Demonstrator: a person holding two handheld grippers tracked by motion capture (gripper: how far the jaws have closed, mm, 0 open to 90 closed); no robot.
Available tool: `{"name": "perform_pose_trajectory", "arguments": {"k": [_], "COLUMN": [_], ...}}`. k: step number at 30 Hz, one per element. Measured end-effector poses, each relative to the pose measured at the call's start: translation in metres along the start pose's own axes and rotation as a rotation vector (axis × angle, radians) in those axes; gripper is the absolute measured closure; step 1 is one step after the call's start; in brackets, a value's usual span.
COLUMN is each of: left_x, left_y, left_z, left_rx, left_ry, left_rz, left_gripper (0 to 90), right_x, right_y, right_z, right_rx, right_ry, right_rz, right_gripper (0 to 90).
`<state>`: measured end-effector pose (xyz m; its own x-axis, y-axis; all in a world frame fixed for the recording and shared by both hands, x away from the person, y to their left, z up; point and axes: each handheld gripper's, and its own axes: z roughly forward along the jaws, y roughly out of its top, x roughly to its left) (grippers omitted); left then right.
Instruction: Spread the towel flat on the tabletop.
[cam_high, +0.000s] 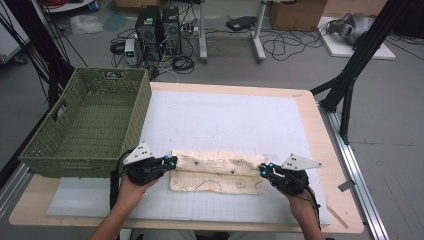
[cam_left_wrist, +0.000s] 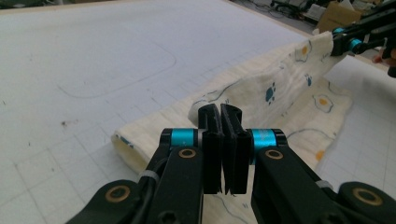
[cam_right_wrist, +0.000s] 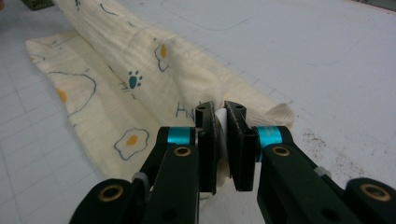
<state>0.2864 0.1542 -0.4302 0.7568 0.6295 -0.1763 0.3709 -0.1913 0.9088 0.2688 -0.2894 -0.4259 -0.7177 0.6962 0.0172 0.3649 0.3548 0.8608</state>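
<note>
A cream cloth (cam_high: 216, 172) printed with fried eggs and paw marks lies stretched across the white grid mat near the table's front. My left gripper (cam_high: 172, 161) is shut on the cloth's left corner. In the left gripper view the cloth (cam_left_wrist: 261, 100) runs away from the pinching jaws toward the other gripper (cam_left_wrist: 348, 42) at top right. My right gripper (cam_high: 263, 169) is shut on the right corner. In the right gripper view the cloth (cam_right_wrist: 135, 74) rises as a fold from the jaws, a white bit of it pinched between the pads. The fabric's upper edge is lifted between both grippers.
A green woven basket (cam_high: 131, 125) stands at the table's left, close behind my left gripper. The white mat (cam_high: 225, 117) covers the wooden table (cam_high: 325, 150). On the floor beyond are computer towers, cables and boxes.
</note>
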Motion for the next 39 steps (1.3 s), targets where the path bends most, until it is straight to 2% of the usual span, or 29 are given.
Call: {"name": "perform_pose_trajectory", "arguments": {"k": [3, 9, 13, 15, 17, 18, 21, 23, 25, 29, 32, 34, 36, 39], "left_x": [0.0, -0.002, -0.002, -0.002, -0.001, -0.001, -0.001, 0.0, 0.003, 0.01, 0.014, 0.016, 0.018, 0.017], "left_y": [-0.004, -0.008, -0.01, -0.012, -0.012, -0.011, -0.005, -0.002, -0.003, -0.005, -0.004, -0.004, -0.005, -0.007], "left_z": [0.0, 0.001, -0.001, -0.001, -0.002, -0.003, -0.008, -0.012, -0.014, -0.012, -0.007, -0.001, 0.006, 0.013], "left_rx": [0.009, 0.024, 0.037, 0.046, 0.043, 0.03, -0.032, -0.063, -0.069, -0.043, -0.014, 0.016, 0.056, 0.105], "left_ry": [0.001, -0.011, -0.016, -0.023, -0.03, -0.034, -0.03, -0.02, 0.001, 0.054, 0.092, 0.106, 0.101, 0.1], "left_rz": [-0.014, -0.013, -0.013, -0.021, -0.038, -0.041, -0.038, -0.04, -0.05, -0.074, -0.081, -0.099, -0.123, -0.139], "left_gripper": [86.6, 86.4, 86.1, 84.8, 76.9, 70.0, 57.0, 53.7, 53.7, 53.7, 53.5, 53.3, 52.4, 49.4], "right_x": [0.001, 0.002, 0.003, 0.003, 0.003, 0.003, 0.003, 0.001, 0.0, -0.007, -0.01, -0.011, -0.009, -0.009], "right_y": [-0.003, -0.006, -0.008, -0.009, -0.01, -0.011, -0.01, -0.009, -0.008, -0.012, -0.013, -0.012, -0.01, -0.008], "right_z": [0.0, 0.0, 0.0, -0.002, -0.004, -0.005, -0.011, -0.019, -0.028, -0.039, -0.037, -0.031, -0.024, -0.006], "right_rx": [0.018, 0.026, 0.05, 0.049, 0.05, 0.05, 0.037, 0.004, -0.02, -0.047, -0.05, -0.045, -0.028, 0.02], "right_ry": [0.007, 0.024, 0.022, 0.035, 0.042, 0.042, 0.033, 0.027, 0.008, -0.027, -0.041, -0.053, -0.054, -0.048], "right_rz": [0.0, 0.004, -0.022, -0.008, -0.017, -0.018, -0.024, -0.018, -0.008, 0.027, 0.055, 0.062, 0.062, 0.092], "right_gripper": [83.6, 83.5, 83.5, 83.1, 82.0, 79.8, 73.1, 69.8, 67.9, 67.8, 67.5, 67.0, 65.6, 58.5]}}
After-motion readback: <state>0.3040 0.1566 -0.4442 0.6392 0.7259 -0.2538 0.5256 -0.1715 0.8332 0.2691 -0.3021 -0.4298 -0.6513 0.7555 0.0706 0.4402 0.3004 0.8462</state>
